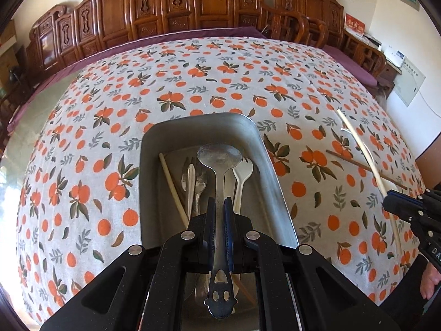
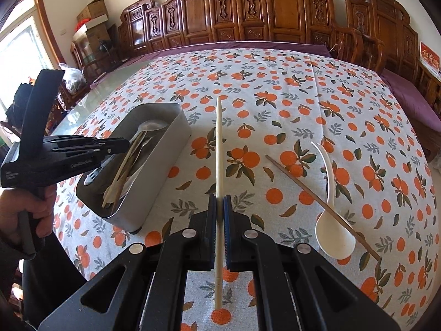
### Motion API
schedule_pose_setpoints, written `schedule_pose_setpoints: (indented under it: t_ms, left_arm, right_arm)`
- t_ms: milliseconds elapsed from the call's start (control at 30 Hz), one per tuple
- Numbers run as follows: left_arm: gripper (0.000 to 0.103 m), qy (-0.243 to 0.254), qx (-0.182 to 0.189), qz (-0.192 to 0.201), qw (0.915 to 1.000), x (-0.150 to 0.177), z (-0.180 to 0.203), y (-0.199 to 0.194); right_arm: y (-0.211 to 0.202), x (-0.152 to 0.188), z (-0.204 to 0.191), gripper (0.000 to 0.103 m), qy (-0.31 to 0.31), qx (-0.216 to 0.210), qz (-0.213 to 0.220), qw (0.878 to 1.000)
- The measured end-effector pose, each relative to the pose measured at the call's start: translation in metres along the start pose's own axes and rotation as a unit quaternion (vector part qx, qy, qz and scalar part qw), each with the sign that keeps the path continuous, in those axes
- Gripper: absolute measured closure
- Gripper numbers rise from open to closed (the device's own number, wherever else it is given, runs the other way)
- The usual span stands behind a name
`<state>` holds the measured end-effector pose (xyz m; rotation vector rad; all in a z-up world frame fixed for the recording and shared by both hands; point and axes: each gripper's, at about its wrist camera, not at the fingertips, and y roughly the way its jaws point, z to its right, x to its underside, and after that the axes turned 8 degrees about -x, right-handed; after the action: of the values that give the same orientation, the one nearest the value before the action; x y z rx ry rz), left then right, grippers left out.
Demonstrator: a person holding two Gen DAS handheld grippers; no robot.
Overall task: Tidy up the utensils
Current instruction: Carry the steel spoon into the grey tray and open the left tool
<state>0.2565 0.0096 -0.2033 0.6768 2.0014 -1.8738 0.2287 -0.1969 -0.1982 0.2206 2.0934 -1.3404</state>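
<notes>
My left gripper [image 1: 219, 202] is shut on the handle of a metal spoon [image 1: 219, 155], which hangs over the open metal box [image 1: 198, 118]. Inside the box lie a cream chopstick [image 1: 172, 184], metal forks and a white plastic fork [image 1: 242, 171]. My right gripper [image 2: 219, 201] is shut on a second cream chopstick [image 2: 219, 138], held above the tablecloth to the right of the box [image 2: 162, 171]. On the cloth further right, a brown chopstick [image 2: 317, 201] lies across a white plastic spoon [image 2: 333, 229]. The left gripper [image 2: 121, 144] shows over the box in the right wrist view.
An orange-print tablecloth [image 2: 275, 96] covers the table. Carved wooden chairs [image 2: 248, 13] line the far edge. A person's hand [image 2: 41, 204] grips the left tool's handle. The right gripper [image 1: 397, 204] with its chopstick shows at the right edge of the left wrist view.
</notes>
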Motion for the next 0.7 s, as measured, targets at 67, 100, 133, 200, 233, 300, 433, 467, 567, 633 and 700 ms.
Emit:
schedule_pose_setpoints:
  t_ms: [67,100,133,200,233,300,433,467,567,633,700]
  left_arm:
    - [0.098,0.003,-0.002,-0.004,1.0,-0.001,0.004,0.005]
    - [0.098,0.004,-0.003,-0.006,1.0,-0.001,0.006,0.007]
    - [0.098,0.005,-0.004,-0.008,0.9999,-0.001,0.007,0.01]
    - [0.098,0.006,-0.003,-0.014,0.9999,-0.001,0.01,0.014]
    - [0.098,0.006,-0.002,-0.016,0.9998,-0.001,0.01,0.016]
    - [0.098,0.007,-0.003,-0.022,0.9997,0.0,0.012,0.021]
    - [0.097,0.007,-0.002,-0.031,0.9995,0.001,0.013,0.026]
    - [0.097,0.008,-0.001,-0.035,0.9994,0.001,0.014,0.028]
    - [0.097,0.01,0.001,-0.043,0.999,0.002,0.015,0.03]
    - [0.097,0.01,0.003,-0.044,0.999,0.003,0.014,0.029]
    - [0.096,0.011,0.004,-0.044,0.999,0.004,0.012,0.027]
  right_arm:
    - [0.0,0.001,0.002,0.097,0.002,-0.001,0.0,1.0]
    - [0.0,0.001,0.003,0.097,0.003,0.0,0.0,1.0]
    - [0.0,0.002,0.003,0.097,0.004,-0.001,0.0,1.0]
    - [0.0,0.002,0.005,0.097,0.006,0.0,0.0,1.0]
    - [0.0,0.002,0.006,0.097,0.007,0.0,0.0,1.0]
    - [-0.001,0.002,0.007,0.097,0.007,0.0,0.0,1.0]
    - [-0.001,0.002,0.007,0.097,0.007,0.001,0.0,1.0]
    - [-0.001,0.002,0.007,0.097,0.007,0.001,0.0,1.0]
    - [-0.001,0.002,0.008,0.097,0.007,0.001,-0.001,1.0]
    - [-0.002,0.002,0.007,0.097,0.004,0.003,-0.001,1.0]
    - [-0.003,0.001,0.004,0.097,0.002,0.005,-0.002,1.0]
